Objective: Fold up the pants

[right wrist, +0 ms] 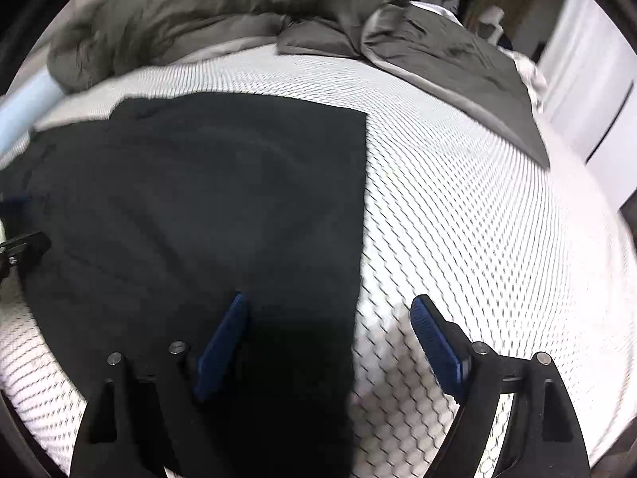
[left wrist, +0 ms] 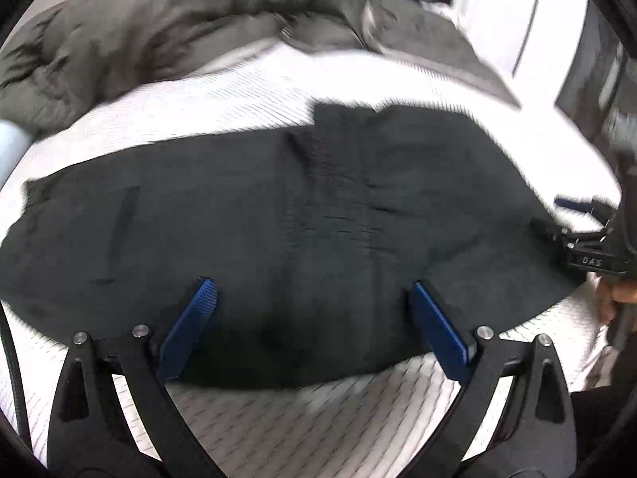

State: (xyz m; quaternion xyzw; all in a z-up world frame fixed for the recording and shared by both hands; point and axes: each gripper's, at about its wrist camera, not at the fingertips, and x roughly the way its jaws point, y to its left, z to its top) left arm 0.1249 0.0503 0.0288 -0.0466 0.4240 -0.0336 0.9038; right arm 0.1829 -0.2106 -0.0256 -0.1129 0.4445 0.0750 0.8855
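Note:
Black pants (left wrist: 278, 215) lie flat on a white patterned mattress (left wrist: 278, 418), folded into a wide band. My left gripper (left wrist: 314, 290) is open, its blue pads (left wrist: 191, 322) spread over the pants' near edge, holding nothing. The right gripper's body shows at the right edge of the left wrist view (left wrist: 589, 247). In the right wrist view the pants (right wrist: 199, 207) fill the left half, with a straight right edge. My right gripper (right wrist: 330, 306) is open and straddles that edge, left pad (right wrist: 223, 342) over the cloth, right pad over the mattress (right wrist: 477, 219).
A crumpled grey-green duvet (left wrist: 179, 28) is piled along the far side of the bed, also seen in the right wrist view (right wrist: 207, 12). A light blue object (right wrist: 24, 111) lies at the far left. White cupboards (right wrist: 589, 79) stand beyond the bed's right side.

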